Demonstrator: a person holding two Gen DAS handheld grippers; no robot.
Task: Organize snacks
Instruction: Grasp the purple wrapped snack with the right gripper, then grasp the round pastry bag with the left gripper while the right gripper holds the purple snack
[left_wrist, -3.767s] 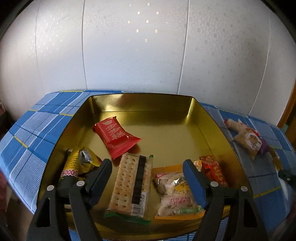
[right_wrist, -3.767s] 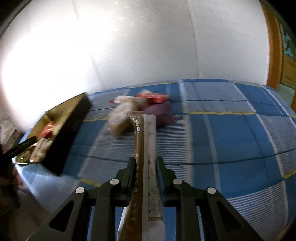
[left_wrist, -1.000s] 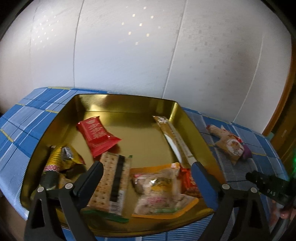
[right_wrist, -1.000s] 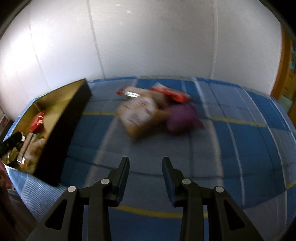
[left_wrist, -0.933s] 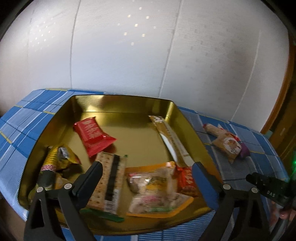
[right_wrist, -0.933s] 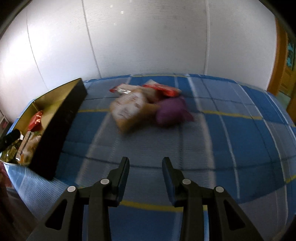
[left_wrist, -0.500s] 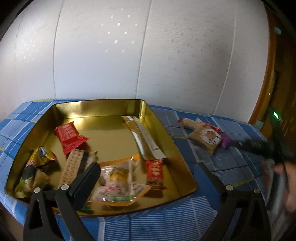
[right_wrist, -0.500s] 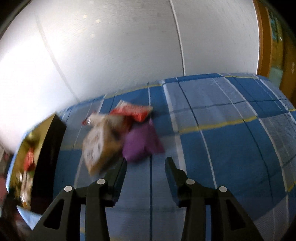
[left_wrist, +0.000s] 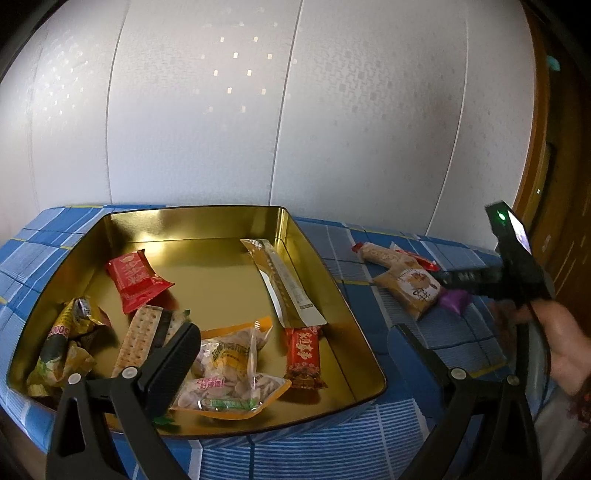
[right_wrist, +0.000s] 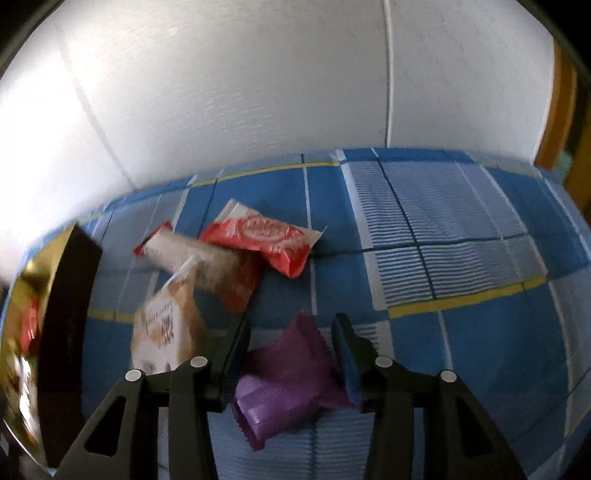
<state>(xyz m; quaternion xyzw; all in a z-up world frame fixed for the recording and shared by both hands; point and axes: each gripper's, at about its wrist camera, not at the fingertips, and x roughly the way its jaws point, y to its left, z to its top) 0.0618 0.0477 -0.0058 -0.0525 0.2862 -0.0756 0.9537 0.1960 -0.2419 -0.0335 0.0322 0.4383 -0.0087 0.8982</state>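
Right wrist view: the right tool (right_wrist: 291, 341) straddles a purple packet (right_wrist: 284, 384) on the blue checked counter (right_wrist: 461, 229), its narrow jaws not pressing it, just beside a beige packet (right_wrist: 166, 332). Left wrist view: the left tool (left_wrist: 295, 343) gapes wide and empty over the gold tin (left_wrist: 207, 221) of snacks.
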